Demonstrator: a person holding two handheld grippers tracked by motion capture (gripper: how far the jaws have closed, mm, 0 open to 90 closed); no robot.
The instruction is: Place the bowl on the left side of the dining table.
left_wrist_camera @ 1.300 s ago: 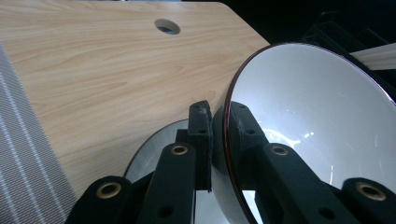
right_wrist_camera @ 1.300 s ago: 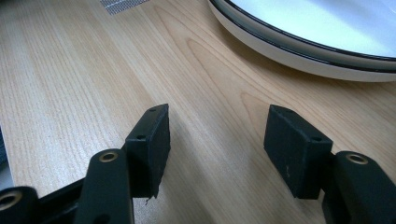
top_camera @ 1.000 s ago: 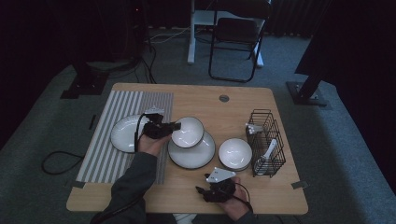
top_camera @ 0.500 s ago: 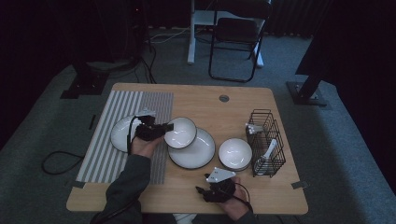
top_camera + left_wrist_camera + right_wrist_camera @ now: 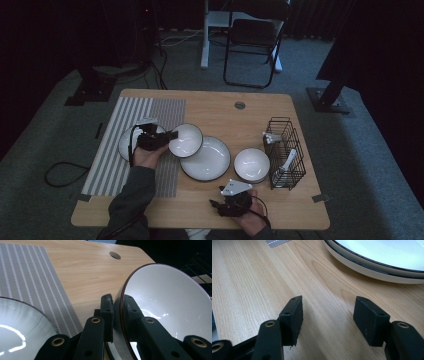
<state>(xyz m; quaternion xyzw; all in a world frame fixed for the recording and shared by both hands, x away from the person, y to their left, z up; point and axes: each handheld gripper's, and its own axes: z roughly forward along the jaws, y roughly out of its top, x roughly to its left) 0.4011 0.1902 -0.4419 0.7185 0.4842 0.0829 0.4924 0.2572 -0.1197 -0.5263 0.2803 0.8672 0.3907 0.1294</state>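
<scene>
High view: left gripper (image 5: 167, 137), clamped on the bowl (image 5: 186, 140) rim, is carrying it leftward off the big plate (image 5: 206, 158) toward the mat (image 5: 125, 140); right gripper (image 5: 220, 206) is resting with its jaws apart.

The wooden table (image 5: 215, 107) is bare along its far side, from the striped mat (image 5: 127, 107) across to the small round hole (image 5: 240, 105); a gripper could sweep there freely. The middle is crowded: a plate on the mat (image 5: 126, 145), the bowl (image 5: 186, 140) pinched at its rim by the left gripper (image 5: 170, 136) and overlapping the large plate (image 5: 206, 159), then a second bowl (image 5: 252, 165) just beside the wire rack (image 5: 286, 150). Only narrow strips of wood show between them. The near edge lies open around the right gripper (image 5: 216, 205), whose jaws stand apart over bare wood, the large plate's rim (image 5: 372, 267) close ahead.
</scene>
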